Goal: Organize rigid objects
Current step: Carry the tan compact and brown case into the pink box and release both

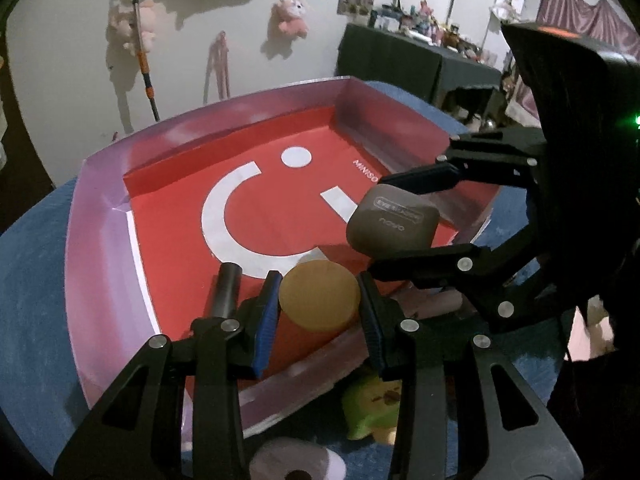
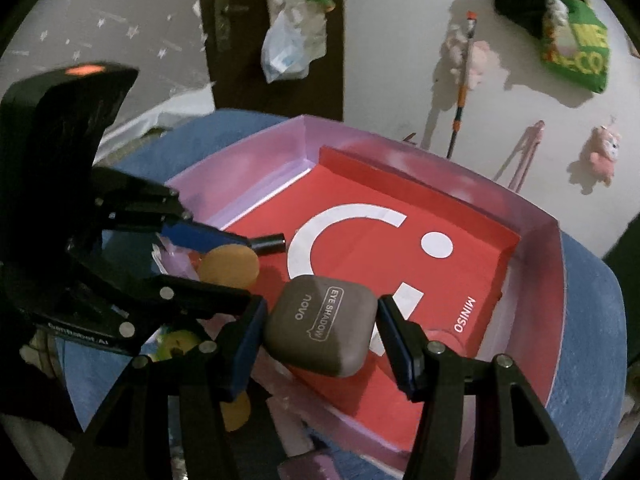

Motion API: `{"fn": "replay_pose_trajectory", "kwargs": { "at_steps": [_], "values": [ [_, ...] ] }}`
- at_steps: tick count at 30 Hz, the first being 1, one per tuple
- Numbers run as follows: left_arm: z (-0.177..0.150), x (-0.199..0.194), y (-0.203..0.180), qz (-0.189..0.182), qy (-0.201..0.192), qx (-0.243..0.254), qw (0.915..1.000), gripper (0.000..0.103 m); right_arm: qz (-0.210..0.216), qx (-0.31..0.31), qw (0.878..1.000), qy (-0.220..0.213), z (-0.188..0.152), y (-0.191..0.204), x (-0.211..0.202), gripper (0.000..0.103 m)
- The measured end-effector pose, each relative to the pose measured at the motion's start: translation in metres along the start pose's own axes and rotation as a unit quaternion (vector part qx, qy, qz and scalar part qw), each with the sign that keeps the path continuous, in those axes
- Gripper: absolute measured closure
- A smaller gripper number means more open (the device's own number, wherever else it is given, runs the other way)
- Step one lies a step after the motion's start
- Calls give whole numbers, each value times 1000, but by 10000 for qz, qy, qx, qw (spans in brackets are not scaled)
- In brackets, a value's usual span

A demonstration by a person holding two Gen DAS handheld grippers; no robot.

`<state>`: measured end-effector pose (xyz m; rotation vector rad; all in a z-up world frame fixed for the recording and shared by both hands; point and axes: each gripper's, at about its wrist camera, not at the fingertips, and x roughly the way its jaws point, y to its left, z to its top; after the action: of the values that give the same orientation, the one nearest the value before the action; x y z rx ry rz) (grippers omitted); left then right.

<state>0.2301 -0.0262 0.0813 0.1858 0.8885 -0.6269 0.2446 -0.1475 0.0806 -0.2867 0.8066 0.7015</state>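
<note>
Currently we hold two items above the pink tray with its red liner. Left gripper: fingers clamped on a round yellow disc, near the tray's near edge. Right gripper: fingers part-way apart, gripping a grey-brown eye shadow case by its sides, over the liner's white smiley. A dark cylinder lies on the liner just beside the left fingers. Green plush toy and tape roll sit on the blue surface outside the tray.
</note>
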Motion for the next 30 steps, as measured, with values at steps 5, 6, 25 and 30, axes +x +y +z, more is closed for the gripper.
{"fn": "replay_pose_trajectory", "kwargs": {
  "at_steps": [5,6,25,30],
  "values": [
    [-2,11,8,-42,224,75,9997,67,152,-144,9994,288,3,-6,14,44],
    [-2,12,9,-68,258,68,9996,67,169,-171,9991,349,4,-8,17,44],
    [4,39,16,-141,638,298,9974,67,179,-533,9924,1091,8,-12,52,44],
    [2,41,16,-121,651,365,9971,67,129,-617,9915,1136,8,-12,54,44]
  ]
}}
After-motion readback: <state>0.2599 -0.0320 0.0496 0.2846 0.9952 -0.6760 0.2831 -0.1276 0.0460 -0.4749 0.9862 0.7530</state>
